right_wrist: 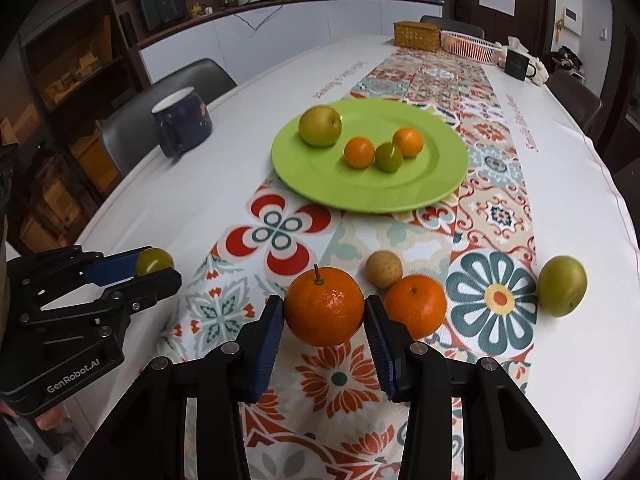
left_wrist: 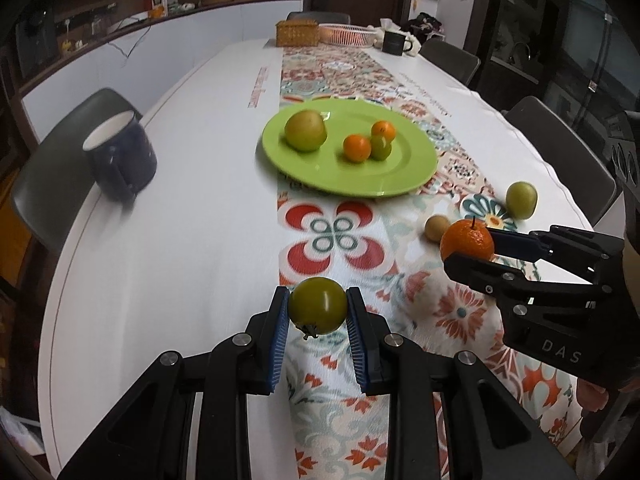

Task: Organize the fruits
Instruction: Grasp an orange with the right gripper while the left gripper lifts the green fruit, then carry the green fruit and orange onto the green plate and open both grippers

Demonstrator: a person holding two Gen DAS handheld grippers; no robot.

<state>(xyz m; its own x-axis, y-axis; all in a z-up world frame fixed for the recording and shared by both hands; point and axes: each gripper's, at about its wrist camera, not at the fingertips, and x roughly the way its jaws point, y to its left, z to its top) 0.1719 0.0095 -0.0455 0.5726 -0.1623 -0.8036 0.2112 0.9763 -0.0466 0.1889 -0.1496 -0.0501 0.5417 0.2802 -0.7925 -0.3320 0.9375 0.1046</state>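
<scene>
My left gripper (left_wrist: 318,312) is shut on a small green fruit (left_wrist: 318,306), held just above the patterned runner. My right gripper (right_wrist: 325,312) is shut on an orange (right_wrist: 324,306), also lifted off the cloth. Each gripper shows in the other view: the right gripper (left_wrist: 468,254) with its orange (left_wrist: 466,242), the left gripper (right_wrist: 154,268) with its green fruit (right_wrist: 154,261). Ahead lies a green plate (right_wrist: 420,196) holding a large green fruit (right_wrist: 320,125), two small oranges and a small green fruit (right_wrist: 389,157). On the runner lie another orange (right_wrist: 416,305), a brown fruit (right_wrist: 384,269) and a green fruit (right_wrist: 562,291).
A dark blue mug (right_wrist: 182,122) stands left of the plate on the white tablecloth. At the table's far end are a wicker box (right_wrist: 416,36), a pink basket (right_wrist: 470,46) and a black mug (right_wrist: 516,65). Chairs line both long sides.
</scene>
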